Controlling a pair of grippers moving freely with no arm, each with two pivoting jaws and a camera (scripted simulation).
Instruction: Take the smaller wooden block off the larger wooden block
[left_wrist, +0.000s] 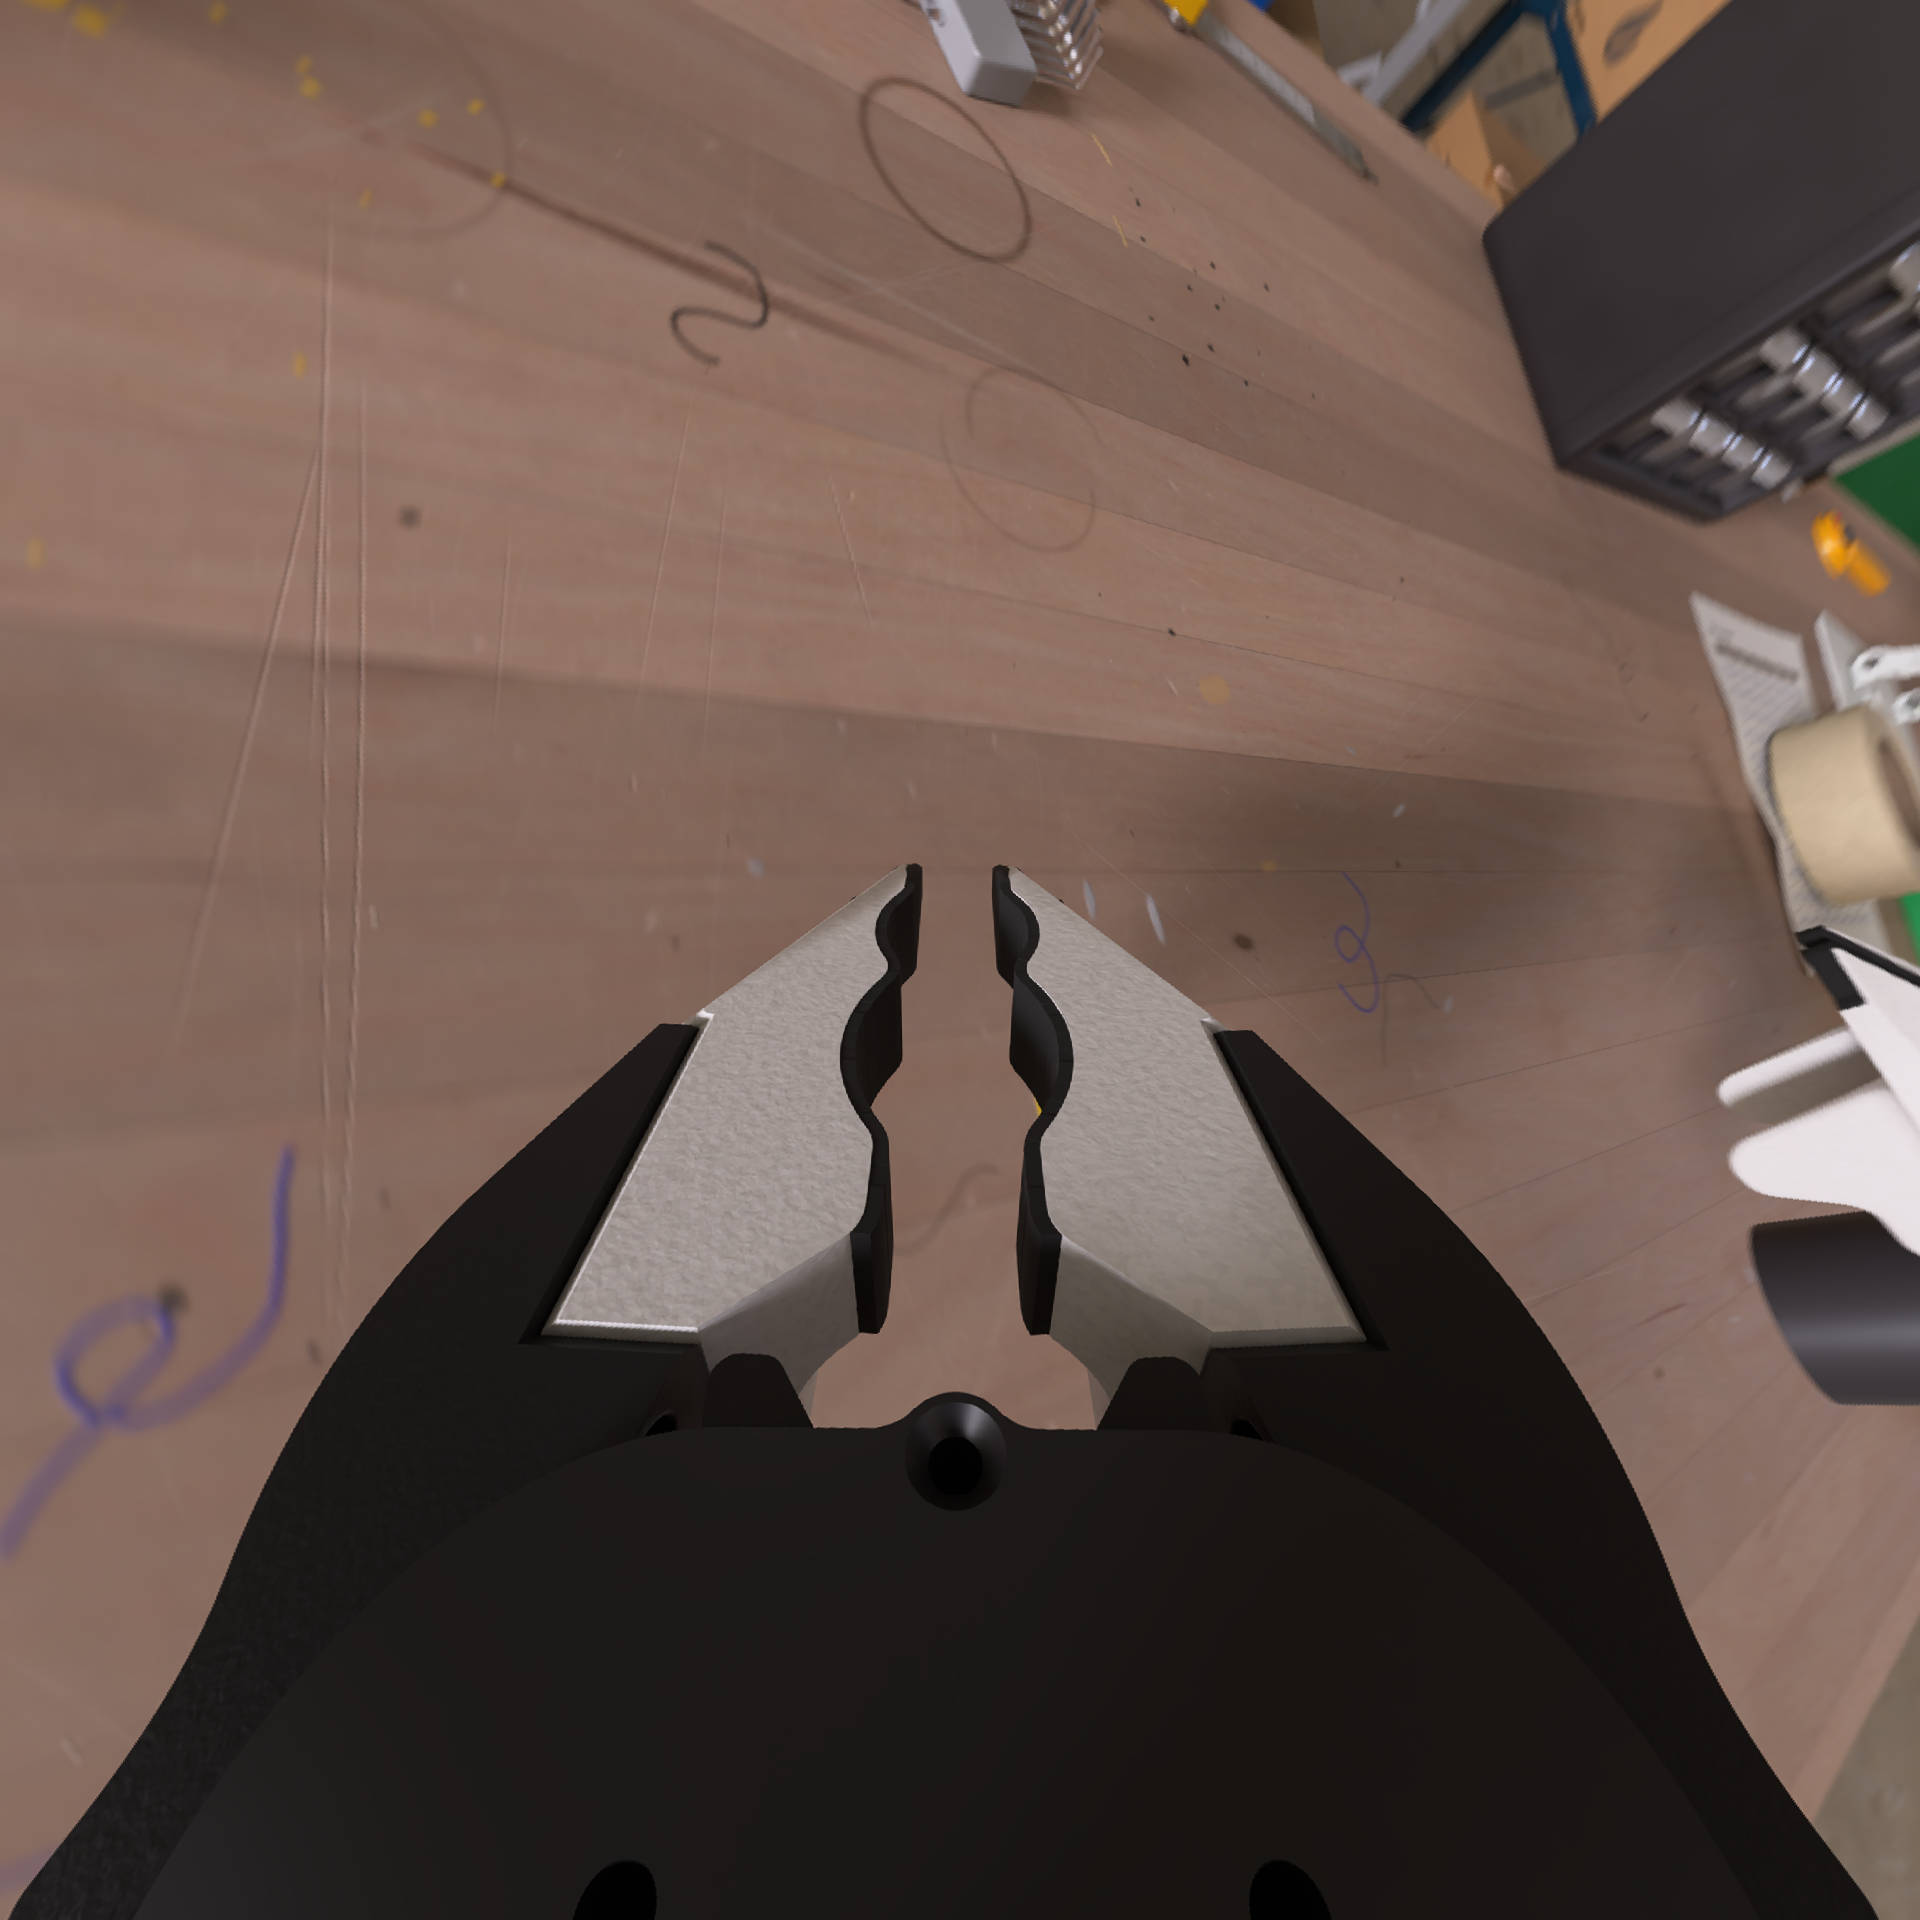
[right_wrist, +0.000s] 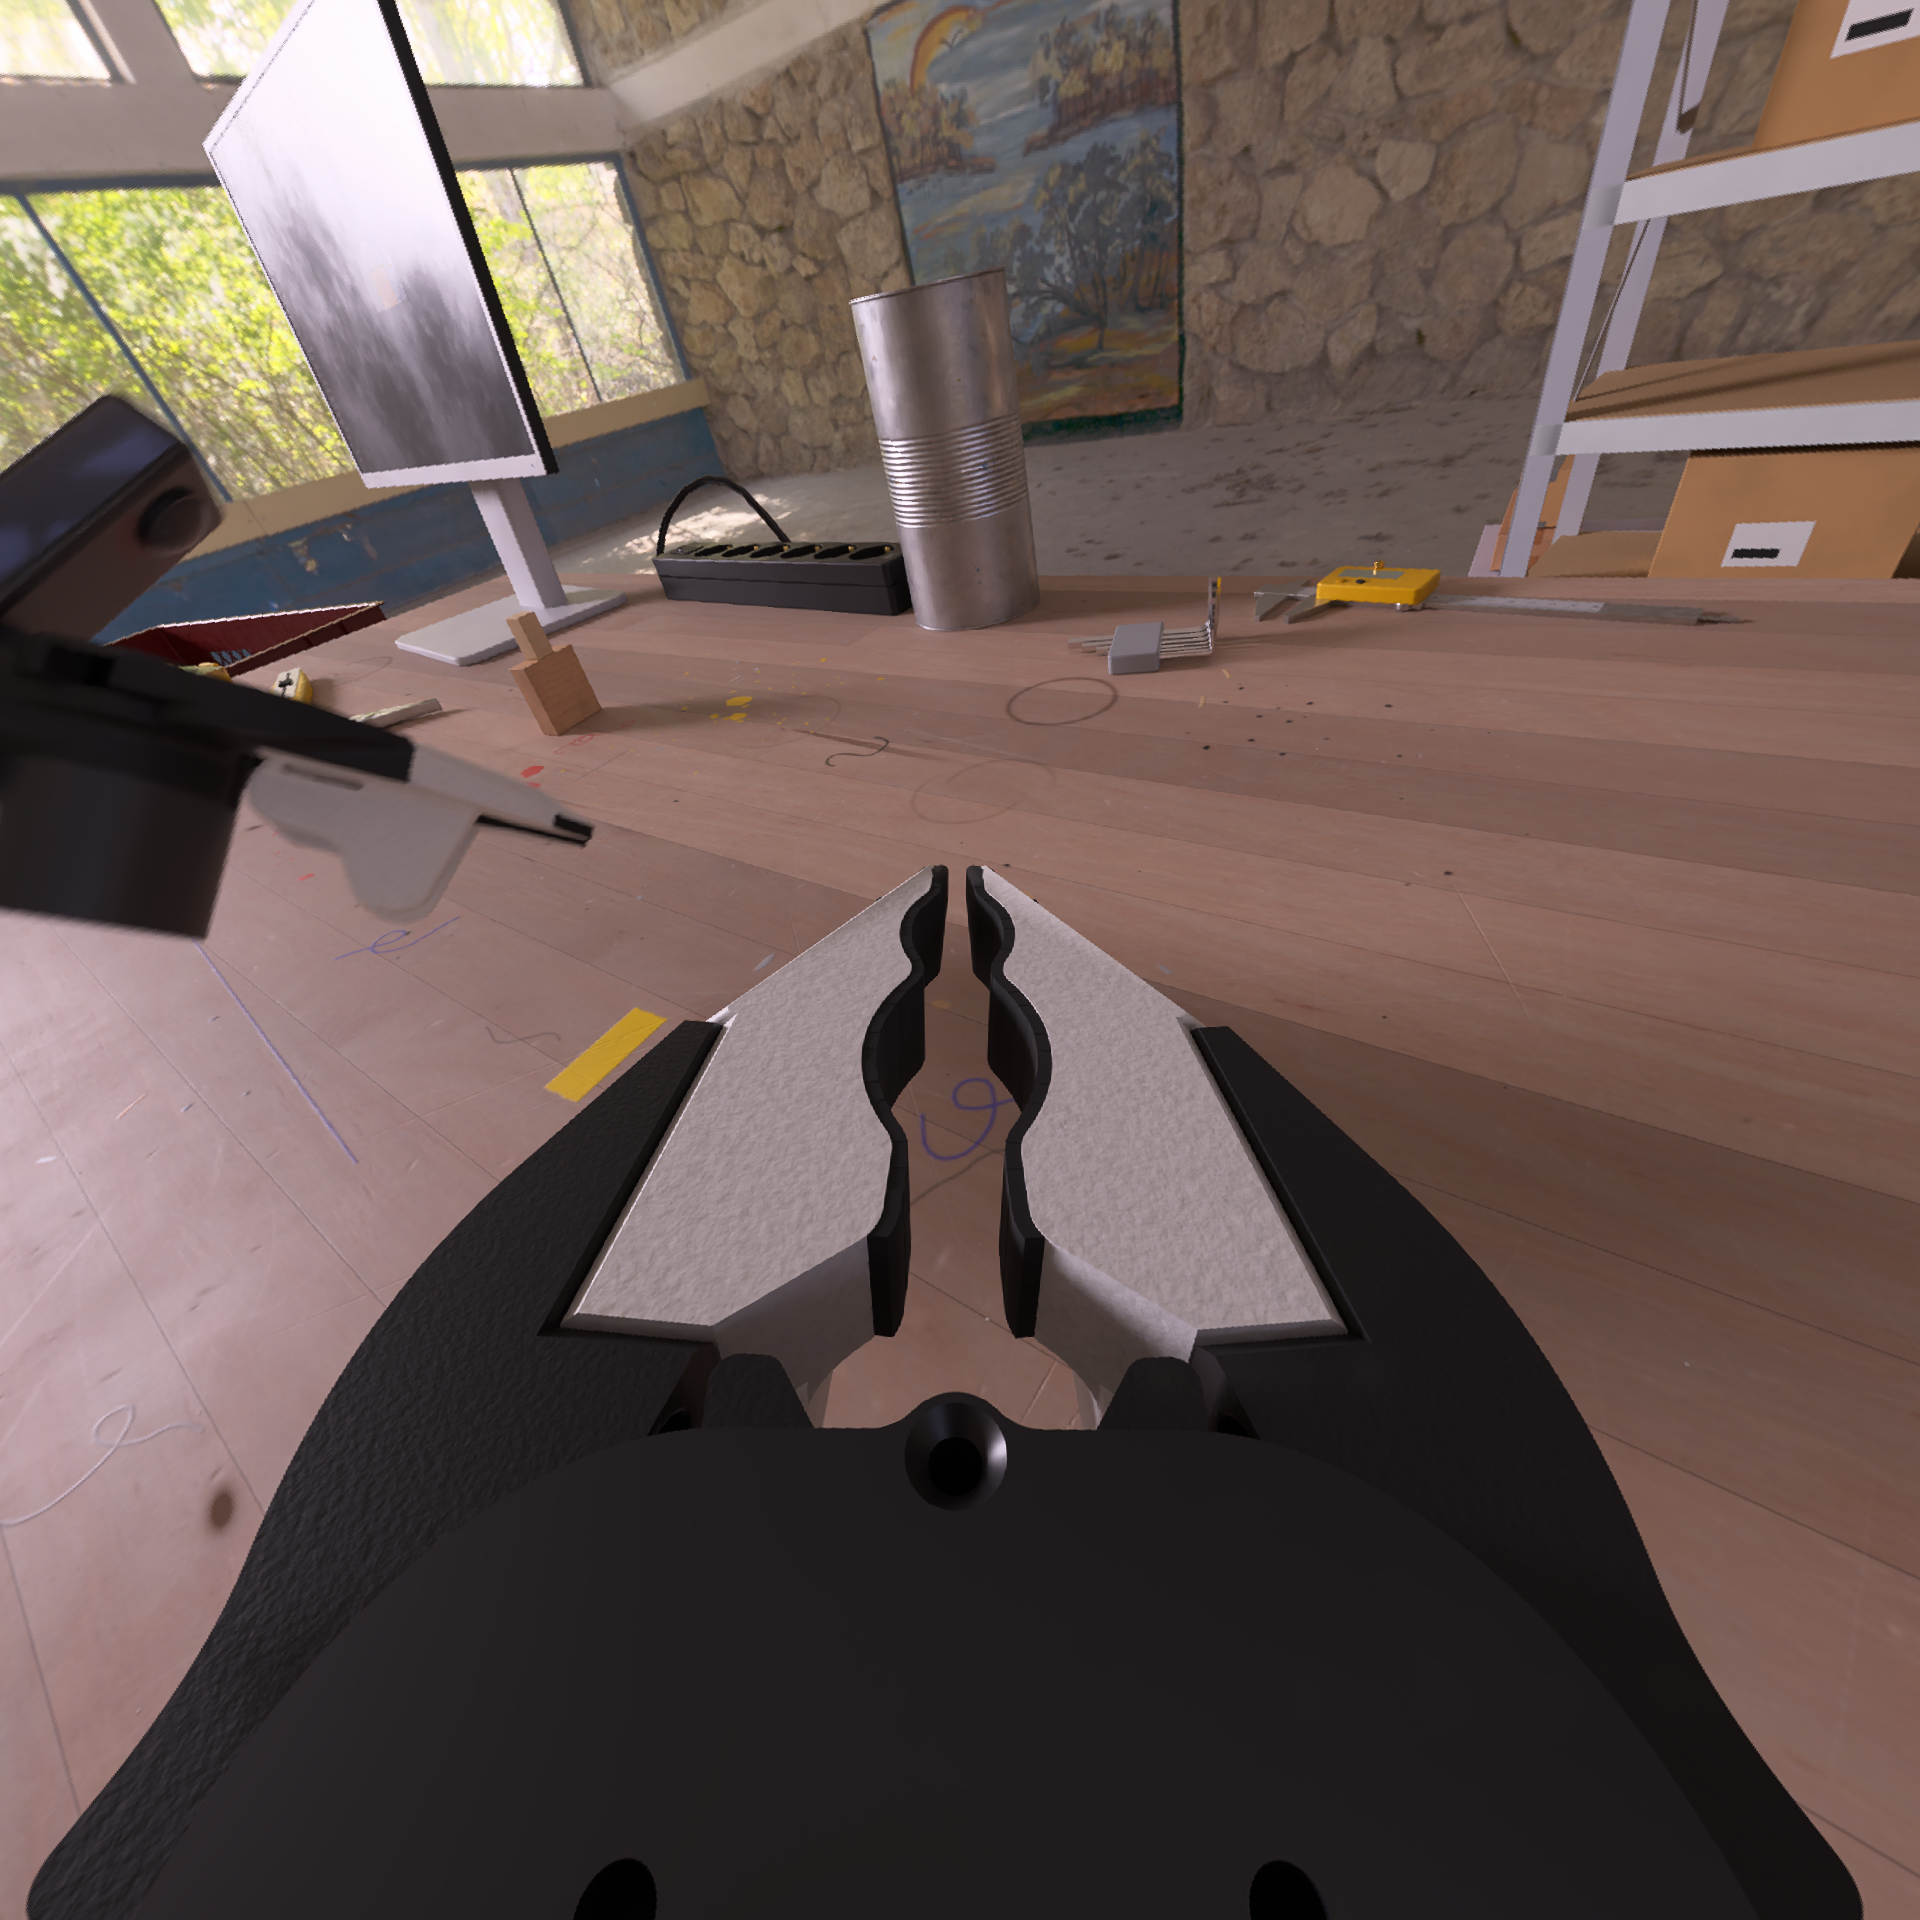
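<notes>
Two stacked wooden blocks (right_wrist: 551, 670) far ahead-left of right gripper (right_wrist: 956, 883), fingers nearly together, empty; left gripper (left_wrist: 956, 883) likewise.

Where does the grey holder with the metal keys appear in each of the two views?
Left wrist view: the grey key holder lies at the top edge, right of centre.
Right wrist view: the same holder lies right of centre, on the table behind the right tool.
Shared landmark: the dark pencil ring beside it.
</notes>
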